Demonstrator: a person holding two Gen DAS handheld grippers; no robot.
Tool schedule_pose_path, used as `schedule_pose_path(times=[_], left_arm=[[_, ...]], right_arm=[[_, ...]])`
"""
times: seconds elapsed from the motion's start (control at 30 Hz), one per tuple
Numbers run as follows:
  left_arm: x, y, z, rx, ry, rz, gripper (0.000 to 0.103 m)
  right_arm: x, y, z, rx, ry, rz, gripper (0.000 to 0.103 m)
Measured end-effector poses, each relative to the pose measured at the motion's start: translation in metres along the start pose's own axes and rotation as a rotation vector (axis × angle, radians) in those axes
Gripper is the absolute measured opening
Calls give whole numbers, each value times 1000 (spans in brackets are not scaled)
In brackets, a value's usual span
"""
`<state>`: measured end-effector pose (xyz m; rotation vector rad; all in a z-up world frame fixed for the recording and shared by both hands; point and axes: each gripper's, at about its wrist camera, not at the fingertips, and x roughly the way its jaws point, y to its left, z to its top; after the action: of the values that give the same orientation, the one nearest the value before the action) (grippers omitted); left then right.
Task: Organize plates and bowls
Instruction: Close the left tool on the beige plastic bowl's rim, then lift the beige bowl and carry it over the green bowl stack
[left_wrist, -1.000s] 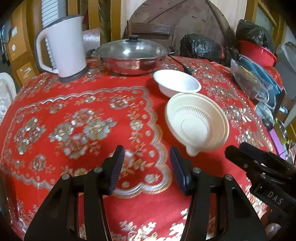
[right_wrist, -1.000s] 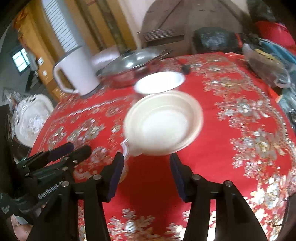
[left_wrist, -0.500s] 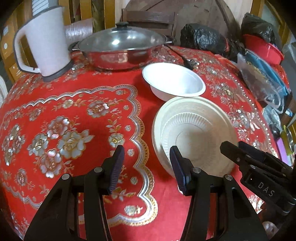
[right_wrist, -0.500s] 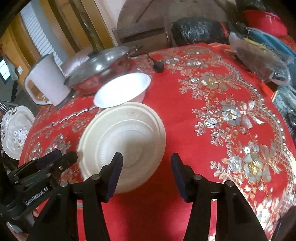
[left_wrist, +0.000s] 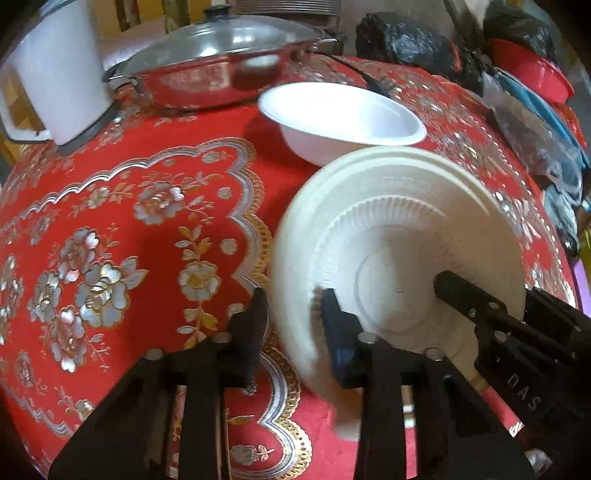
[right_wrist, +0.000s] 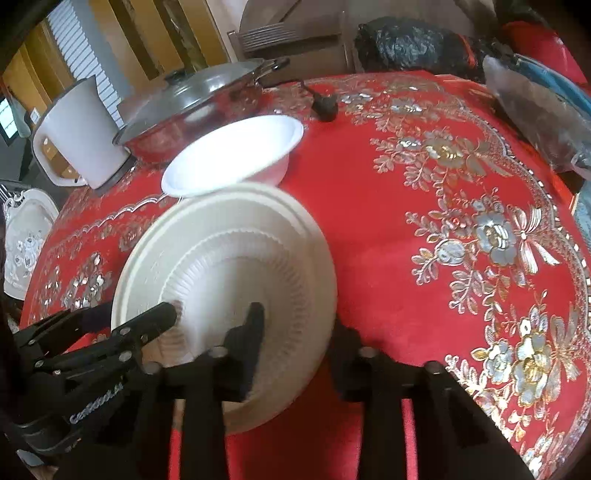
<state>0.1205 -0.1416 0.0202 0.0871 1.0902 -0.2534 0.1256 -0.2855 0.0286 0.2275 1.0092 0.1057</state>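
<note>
Plate (left_wrist: 399, 229) round, ribbed, cream; bowl (left_wrist: 343, 118) smooth, white.

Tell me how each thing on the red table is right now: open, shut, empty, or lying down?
Cream plate: upside down, a gripper straddling each edge.
White bowl: upright, empty.
Steel pan: covered by its glass lid.
White kettle: standing upright.
Left gripper: open around the plate's rim.
Right gripper: open around the plate's rim.
</note>
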Motion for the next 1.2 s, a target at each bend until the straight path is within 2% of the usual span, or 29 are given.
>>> schedule_pose_path(times=[0.03,0.23,0.6,0.83,1.2], left_arm=[[-1,0,0,2,0,-3,23],[-19,15,-7,-14,-16,-18,22],[-68,59,-35,-37,-77,54,22],[-93,104,-59,-101,-119,115,22],[-119,173,-99,-232,-139,173,22]], right_arm=[[0,2,-1,-9,-2,3,23],[-4,18,-11,-56,-2,11,22],[-22,69,-29,-133,-15,86,22],[-25,115,-37,-209,-7,138,23],[-19,191,-49,-341,23,189,26]])
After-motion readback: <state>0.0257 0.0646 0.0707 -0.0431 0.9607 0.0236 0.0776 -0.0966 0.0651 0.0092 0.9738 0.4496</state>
